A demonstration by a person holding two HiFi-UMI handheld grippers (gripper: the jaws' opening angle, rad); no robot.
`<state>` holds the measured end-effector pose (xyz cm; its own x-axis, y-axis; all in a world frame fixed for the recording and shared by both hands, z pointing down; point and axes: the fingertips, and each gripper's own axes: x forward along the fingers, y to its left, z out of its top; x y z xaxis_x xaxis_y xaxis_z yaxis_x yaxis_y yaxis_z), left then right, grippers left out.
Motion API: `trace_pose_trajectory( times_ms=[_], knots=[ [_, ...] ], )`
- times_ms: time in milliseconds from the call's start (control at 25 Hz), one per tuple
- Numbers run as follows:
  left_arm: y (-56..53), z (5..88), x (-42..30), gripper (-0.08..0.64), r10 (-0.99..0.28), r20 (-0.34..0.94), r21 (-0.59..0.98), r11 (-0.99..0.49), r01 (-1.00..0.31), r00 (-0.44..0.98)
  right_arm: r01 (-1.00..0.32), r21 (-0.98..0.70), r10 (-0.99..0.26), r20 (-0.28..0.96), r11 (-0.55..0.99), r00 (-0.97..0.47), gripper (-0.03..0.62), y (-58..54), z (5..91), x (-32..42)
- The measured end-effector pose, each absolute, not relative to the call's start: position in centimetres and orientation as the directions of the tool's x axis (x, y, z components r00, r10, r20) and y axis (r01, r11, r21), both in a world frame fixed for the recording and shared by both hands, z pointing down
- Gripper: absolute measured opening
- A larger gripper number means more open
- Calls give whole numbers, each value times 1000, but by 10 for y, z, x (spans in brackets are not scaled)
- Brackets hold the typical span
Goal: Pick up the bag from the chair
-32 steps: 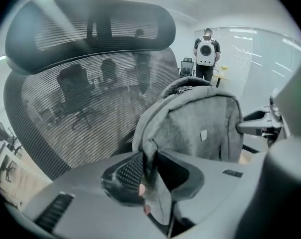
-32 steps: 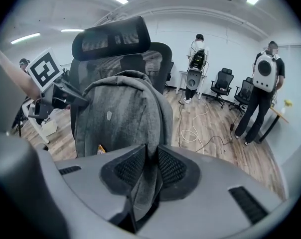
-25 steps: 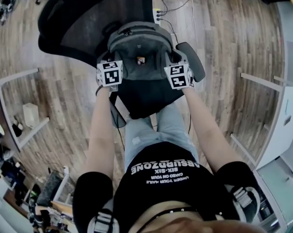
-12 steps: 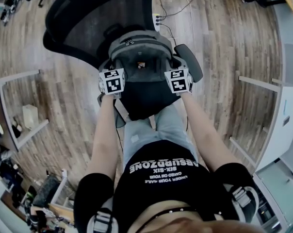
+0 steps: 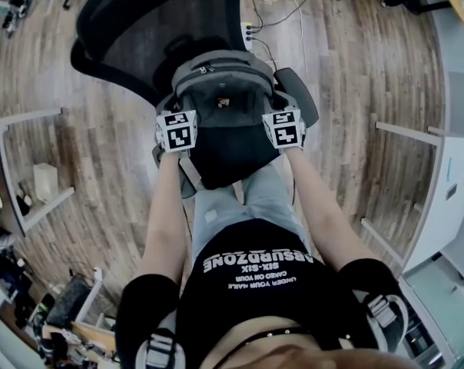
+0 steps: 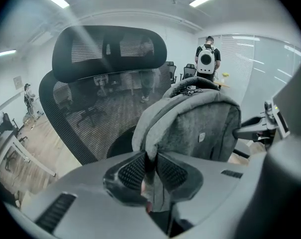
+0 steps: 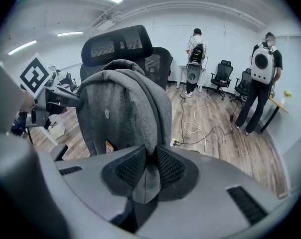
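Seen from above, my left gripper (image 5: 176,128) and right gripper (image 5: 284,127) flank the grey bag (image 5: 223,98) over the seat of the black chair (image 5: 140,29). Only the gripper views show the grip. In the left gripper view my jaws, just closing, pinch a fold of the bag (image 6: 200,128) at its side edge. In the right gripper view they pinch the opposite edge (image 7: 123,113), with two people (image 7: 262,73) standing beyond. The bag stands upright between both grippers, before the mesh backrest.

bag (image 5: 223,98) over the chair (image 5: 233,164) seat, backrest (image 5: 140,29) at its twelve o'clock; left tongs (image 5: 175,121) at its nine, right tongs (image 5: 283,121) at three.
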<state>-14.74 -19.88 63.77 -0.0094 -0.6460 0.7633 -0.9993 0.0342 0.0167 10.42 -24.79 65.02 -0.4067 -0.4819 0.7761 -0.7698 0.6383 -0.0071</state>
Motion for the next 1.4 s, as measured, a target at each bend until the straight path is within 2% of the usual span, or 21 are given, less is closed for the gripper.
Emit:
trace_pose_trajectory(
  times_ms=[960,1400],
  knots=[
    [-171,583,-145,69,-714,699,13,65,-998,-38,-759,5,-536,710,651,-456,66,-235,594,106],
    [-155,534,-144,69,-774,630,10,92,-996,-65,-758,-3,-586,633,652,-506,66,-228,546,105]
  ],
)
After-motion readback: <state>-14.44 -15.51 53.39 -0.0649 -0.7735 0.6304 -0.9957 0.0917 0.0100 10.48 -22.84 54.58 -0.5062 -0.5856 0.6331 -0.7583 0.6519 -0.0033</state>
